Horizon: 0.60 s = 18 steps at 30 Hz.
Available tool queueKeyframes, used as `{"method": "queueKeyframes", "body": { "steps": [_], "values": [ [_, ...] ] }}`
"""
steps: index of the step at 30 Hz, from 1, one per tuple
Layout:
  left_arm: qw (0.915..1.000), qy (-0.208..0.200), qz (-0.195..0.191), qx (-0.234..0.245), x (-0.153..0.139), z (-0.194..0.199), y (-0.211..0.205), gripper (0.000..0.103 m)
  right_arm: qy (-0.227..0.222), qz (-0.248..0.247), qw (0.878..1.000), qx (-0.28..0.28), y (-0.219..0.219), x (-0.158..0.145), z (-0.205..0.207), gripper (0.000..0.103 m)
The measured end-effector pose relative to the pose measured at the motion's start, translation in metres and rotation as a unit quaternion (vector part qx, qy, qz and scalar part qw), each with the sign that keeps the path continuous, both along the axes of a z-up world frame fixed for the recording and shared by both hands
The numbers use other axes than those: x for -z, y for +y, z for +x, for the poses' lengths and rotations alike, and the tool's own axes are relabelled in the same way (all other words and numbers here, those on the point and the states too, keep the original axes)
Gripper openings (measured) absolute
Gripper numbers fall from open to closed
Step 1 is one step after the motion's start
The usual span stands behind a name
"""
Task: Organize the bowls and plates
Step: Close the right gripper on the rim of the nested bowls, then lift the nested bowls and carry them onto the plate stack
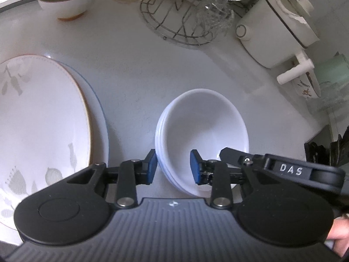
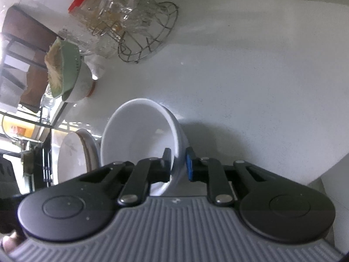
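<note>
Right gripper [image 2: 177, 167]: jaws pinching bowl [image 2: 139, 135] wall at 6 o'clock rim. Left gripper [image 1: 173, 167]: jaws spread, straddling the 7 o'clock rim, no contact seen.

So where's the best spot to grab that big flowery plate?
Grab the plate by its rim, on the edge facing the bowls. It lies flat on another plate, so only the thin rim sticks out to pinch. Bare counter on that side probably leaves room for a hand-held gripper to come in low.

Both wrist views close, downward, sharing bowls [image 1: 202, 135]
</note>
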<state>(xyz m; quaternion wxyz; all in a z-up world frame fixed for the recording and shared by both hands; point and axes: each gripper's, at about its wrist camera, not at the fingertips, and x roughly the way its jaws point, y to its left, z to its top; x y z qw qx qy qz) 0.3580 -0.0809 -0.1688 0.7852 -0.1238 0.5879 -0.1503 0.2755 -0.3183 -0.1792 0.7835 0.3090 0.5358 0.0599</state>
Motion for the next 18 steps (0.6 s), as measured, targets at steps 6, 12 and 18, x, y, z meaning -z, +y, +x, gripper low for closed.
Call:
{"method": "queueKeyframes", "body": {
  "steps": [6,12,18],
  "values": [
    [0.9998,0.001,-0.016,0.011,0.0006,0.0051,-0.0001,0.037,-0.008,-0.001,1.0,0.02,-0.0027,0.0021,-0.007,0.016],
    [0.9997,-0.006,-0.02,0.009,0.0048,0.0083,0.0037,0.038,-0.013,0.004,1.0,0.023,0.0,0.0048,-0.004,0.018],
    [0.9995,-0.008,-0.03,-0.002,0.0056,0.0086,0.0063,0.037,-0.024,0.005,1.0,0.019,-0.0016,0.0045,-0.0058,0.018]
  ]
}}
